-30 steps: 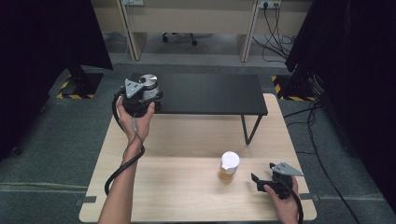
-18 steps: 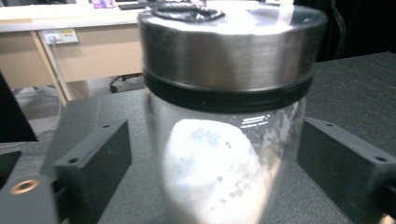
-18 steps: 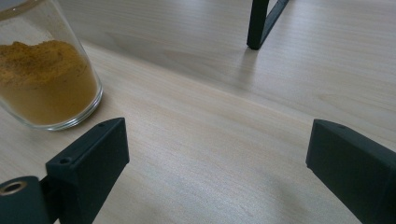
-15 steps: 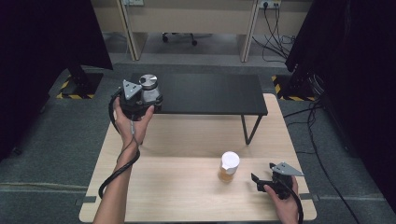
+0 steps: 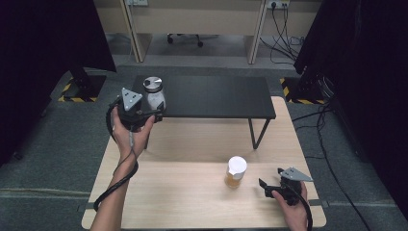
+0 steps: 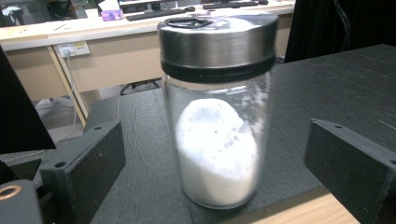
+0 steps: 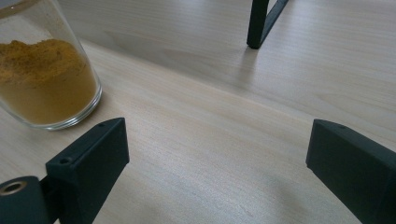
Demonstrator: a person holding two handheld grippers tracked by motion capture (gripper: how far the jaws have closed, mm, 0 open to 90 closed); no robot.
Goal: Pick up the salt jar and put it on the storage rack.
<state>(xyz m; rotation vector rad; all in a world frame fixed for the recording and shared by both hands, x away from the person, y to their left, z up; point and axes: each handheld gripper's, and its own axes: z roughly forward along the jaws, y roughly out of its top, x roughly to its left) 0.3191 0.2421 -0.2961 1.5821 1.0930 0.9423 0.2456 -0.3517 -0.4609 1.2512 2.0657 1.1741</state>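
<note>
A glass jar of white powder (image 5: 155,92) with a metal lid stands upright on the front left corner of the black shelf (image 5: 211,96). My left gripper (image 5: 150,109) is just in front of it. In the left gripper view the jar (image 6: 217,121) stands between the jaws, which are wide apart and clear of the glass, so the gripper (image 6: 215,161) is open. A jar of orange powder (image 5: 235,172) with a white lid stands on the wooden table. My right gripper (image 5: 269,181) rests open to its right; its own view has that jar (image 7: 44,79) at upper left, outside the jaws (image 7: 217,149).
The black shelf stands on thin legs (image 5: 255,132) at the back of the light wooden table (image 5: 192,202); one leg (image 7: 261,21) lies ahead of the right gripper. Desks, cables and dark screens surround the table on a grey floor.
My left gripper has drawn back a little from the white-powder jar, toward the person. The jar stays on the shelf. The right gripper and orange jar have not moved.
</note>
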